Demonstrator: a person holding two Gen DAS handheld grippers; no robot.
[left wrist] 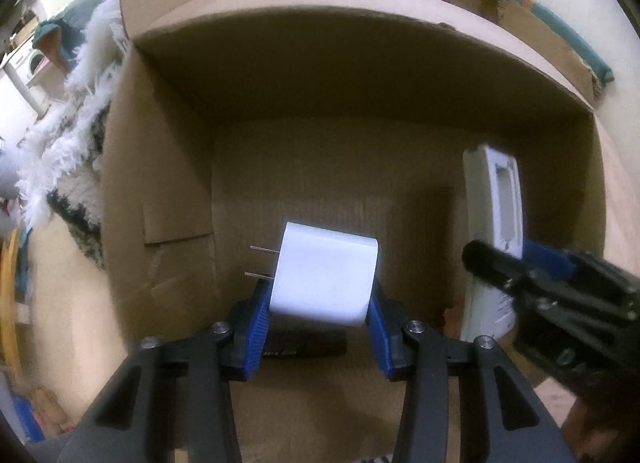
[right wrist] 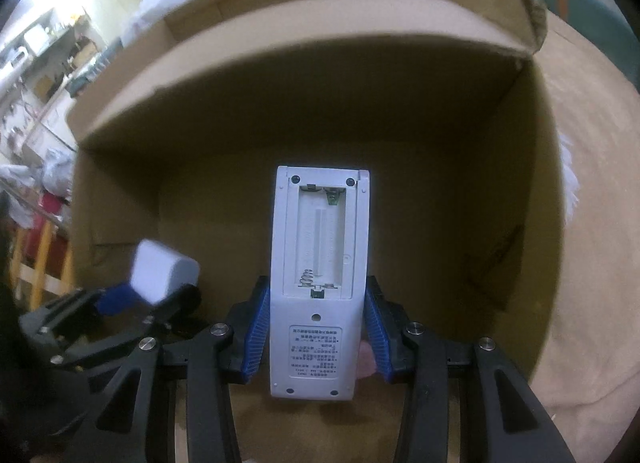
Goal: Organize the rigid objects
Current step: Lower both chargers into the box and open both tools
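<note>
Now left tongs (left wrist: 320, 303) clamped on white charger (left wrist: 326, 275), right tongs (right wrist: 318, 323) gripping remote (right wrist: 318, 263), inside box (left wrist: 360, 63)

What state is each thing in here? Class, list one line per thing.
Box: open, flaps up.
Charger: gripped, prongs out, pointing left, over the box floor.
Remote: gripped, back facing the camera, battery cover off, no batteries.
Left gripper: shut on the charger.
Right gripper: shut on the remote.

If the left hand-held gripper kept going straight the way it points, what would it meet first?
Probably the bare floor of the open brown cardboard box; the left hand-held gripper, clamping the white plug-in charger block, has nothing else visibly ahead, though depth is unclear.
</note>
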